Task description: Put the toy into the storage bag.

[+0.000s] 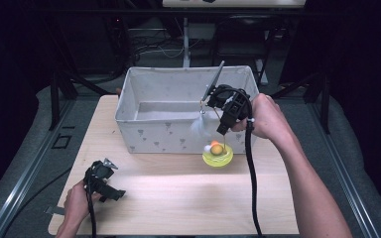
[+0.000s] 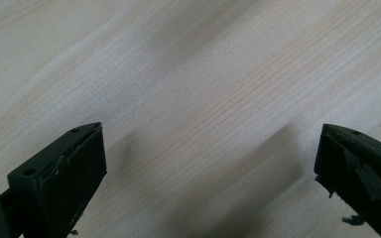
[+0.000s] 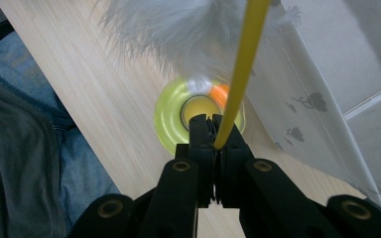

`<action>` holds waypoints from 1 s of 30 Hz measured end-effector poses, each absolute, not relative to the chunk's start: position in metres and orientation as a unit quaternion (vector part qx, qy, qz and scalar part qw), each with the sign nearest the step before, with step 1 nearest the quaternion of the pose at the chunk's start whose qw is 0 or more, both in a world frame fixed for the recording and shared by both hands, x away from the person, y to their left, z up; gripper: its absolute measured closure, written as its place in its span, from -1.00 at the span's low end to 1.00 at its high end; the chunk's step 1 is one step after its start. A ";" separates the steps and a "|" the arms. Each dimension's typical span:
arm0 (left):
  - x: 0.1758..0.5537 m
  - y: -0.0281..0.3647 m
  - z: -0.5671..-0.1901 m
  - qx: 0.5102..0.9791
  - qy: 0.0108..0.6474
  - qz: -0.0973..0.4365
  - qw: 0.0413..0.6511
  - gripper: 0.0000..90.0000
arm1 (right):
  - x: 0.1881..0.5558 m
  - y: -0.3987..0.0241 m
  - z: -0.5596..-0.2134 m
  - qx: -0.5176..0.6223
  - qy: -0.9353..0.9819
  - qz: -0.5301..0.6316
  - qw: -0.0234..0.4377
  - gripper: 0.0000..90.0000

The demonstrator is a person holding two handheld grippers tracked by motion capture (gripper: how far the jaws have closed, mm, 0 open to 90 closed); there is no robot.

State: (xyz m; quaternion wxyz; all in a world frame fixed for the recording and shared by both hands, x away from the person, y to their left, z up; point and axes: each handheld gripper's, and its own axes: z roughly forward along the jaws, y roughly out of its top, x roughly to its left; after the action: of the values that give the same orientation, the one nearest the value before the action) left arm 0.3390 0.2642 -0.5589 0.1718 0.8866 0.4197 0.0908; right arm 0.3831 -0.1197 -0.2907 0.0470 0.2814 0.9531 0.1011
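A yellow-green disc toy [image 1: 218,154] with an orange ball [image 1: 216,148] lies on the wooden table just in front of the white fabric bin [image 1: 154,136]. A thin yellow rod [image 3: 243,64] with a white feather [image 3: 178,29] rises from the disc [image 3: 171,116]. My right gripper [image 3: 213,121] is shut on that rod, right above the disc, and hangs over it [image 1: 223,130] in the high view. My left gripper [image 1: 110,186] rests at the table's near left corner, open, with only bare wood between its jaws [image 2: 211,163].
The bin's patterned wall [image 3: 327,74] stands close to the right of the toy in the right gripper view. A person's jeans [image 3: 25,148] show past the table edge. Bare tabletop [image 1: 188,193] stretches between the two grippers.
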 end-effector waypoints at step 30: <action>0.342 0.264 -0.559 0.886 0.420 0.089 0.175 -1.00 | 0.384 -0.111 -0.239 0.273 0.951 0.121 0.075 0.96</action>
State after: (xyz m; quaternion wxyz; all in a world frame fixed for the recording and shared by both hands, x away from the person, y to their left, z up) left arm 0.3424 0.2638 -0.5589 0.1746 0.8859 0.4204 0.0886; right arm 0.3842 -0.1113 -0.2394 0.0752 0.2733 0.9513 0.1210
